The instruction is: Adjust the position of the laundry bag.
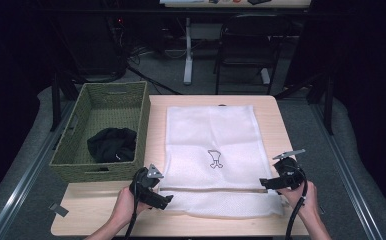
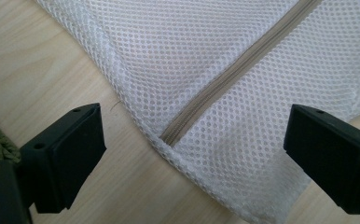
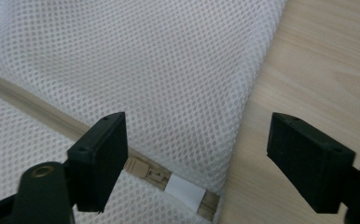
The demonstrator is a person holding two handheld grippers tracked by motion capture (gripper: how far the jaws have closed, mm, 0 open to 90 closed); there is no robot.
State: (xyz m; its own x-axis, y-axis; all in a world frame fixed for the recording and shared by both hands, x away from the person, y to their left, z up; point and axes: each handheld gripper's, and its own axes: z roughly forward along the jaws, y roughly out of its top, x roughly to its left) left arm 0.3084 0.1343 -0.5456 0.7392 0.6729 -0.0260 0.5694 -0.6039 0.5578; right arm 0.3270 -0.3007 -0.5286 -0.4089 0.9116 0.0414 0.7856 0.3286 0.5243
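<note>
Now both grippers agape — mesh bag [image 1: 211, 145] untouched

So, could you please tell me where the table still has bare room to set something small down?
Bare wood shows on the table in a strip right of the white mesh laundry bag, a narrower strip between the bag and the woven basket, and the near-left corner in front of that basket. The near edge is crowded by the left gripper and right gripper at the bag's corners.

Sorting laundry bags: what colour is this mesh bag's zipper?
Beige zipper on the white bag; clearest in the left gripper view.
</note>
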